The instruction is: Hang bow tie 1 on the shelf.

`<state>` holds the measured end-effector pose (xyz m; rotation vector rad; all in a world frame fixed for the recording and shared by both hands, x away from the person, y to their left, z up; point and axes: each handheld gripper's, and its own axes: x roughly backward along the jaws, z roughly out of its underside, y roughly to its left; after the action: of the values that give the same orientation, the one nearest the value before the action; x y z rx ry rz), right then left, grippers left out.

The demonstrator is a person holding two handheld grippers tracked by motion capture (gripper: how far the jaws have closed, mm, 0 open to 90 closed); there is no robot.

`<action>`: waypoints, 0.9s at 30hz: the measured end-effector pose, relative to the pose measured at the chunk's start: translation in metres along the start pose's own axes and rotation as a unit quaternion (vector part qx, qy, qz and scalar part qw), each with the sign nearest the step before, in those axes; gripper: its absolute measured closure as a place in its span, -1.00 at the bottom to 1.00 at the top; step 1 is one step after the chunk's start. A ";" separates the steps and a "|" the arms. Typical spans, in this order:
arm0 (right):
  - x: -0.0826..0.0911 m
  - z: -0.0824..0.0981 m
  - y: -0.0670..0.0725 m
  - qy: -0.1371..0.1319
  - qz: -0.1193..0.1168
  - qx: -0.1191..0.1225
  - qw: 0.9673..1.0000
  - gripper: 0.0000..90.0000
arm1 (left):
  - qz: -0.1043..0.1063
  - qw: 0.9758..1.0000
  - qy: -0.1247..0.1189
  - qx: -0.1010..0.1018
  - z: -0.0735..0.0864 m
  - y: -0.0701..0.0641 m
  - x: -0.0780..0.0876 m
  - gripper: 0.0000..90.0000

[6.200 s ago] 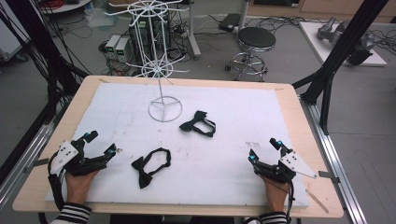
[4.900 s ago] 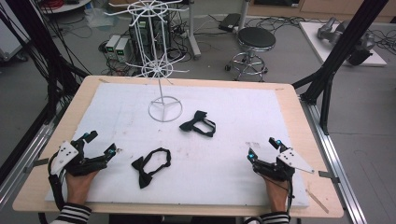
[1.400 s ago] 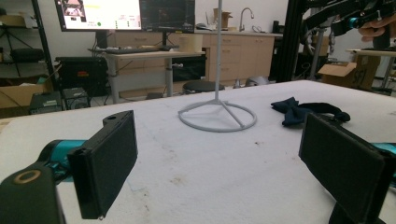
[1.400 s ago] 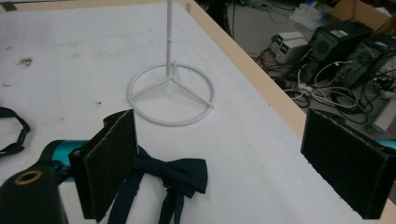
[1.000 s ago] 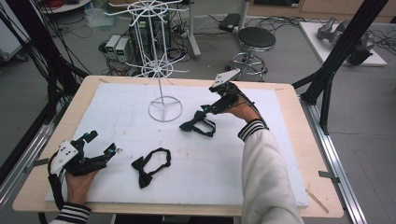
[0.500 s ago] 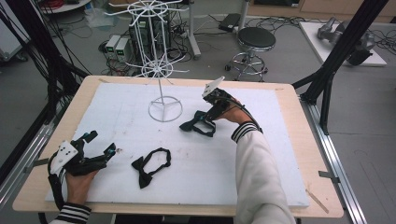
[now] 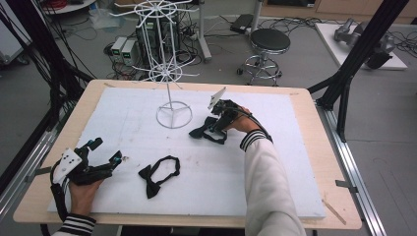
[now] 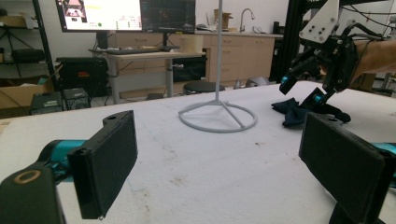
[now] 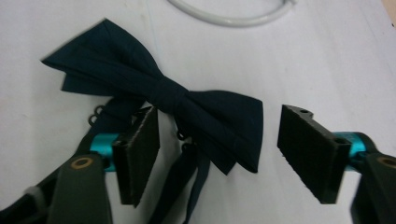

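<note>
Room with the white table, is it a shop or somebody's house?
Neither, most likely: it looks like a lab or workshop. Cables sprawl over the floor beside grey electronics boxes, a big monitor glows above a desk, and black metal framing stands around the table.

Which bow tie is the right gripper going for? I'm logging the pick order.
The far bow tie beside the white stand's ring base; the open right gripper straddles it. The near bow tie lies untouched.

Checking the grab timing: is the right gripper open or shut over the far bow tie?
Open. The right gripper has its jaws spread either side of the bow tie, pads not pressing it.
</note>
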<state>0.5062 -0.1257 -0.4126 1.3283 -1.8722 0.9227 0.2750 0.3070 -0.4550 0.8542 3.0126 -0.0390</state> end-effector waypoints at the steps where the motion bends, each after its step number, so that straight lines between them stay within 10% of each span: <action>1: 0.000 0.000 -0.001 -0.002 0.002 0.008 1.000 -0.28 | 0.000 1.000 0.000 0.000 0.000 0.000 0.000 -0.74; 27: -0.011 0.001 0.002 0.018 -0.029 -0.014 0.999 0.31 | 0.000 1.000 -0.003 0.003 0.000 0.000 0.000 -0.74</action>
<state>0.5070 -0.1207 -0.4222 1.3338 -1.8042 0.8829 0.2750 0.3071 -0.4551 0.8527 3.0096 -0.0513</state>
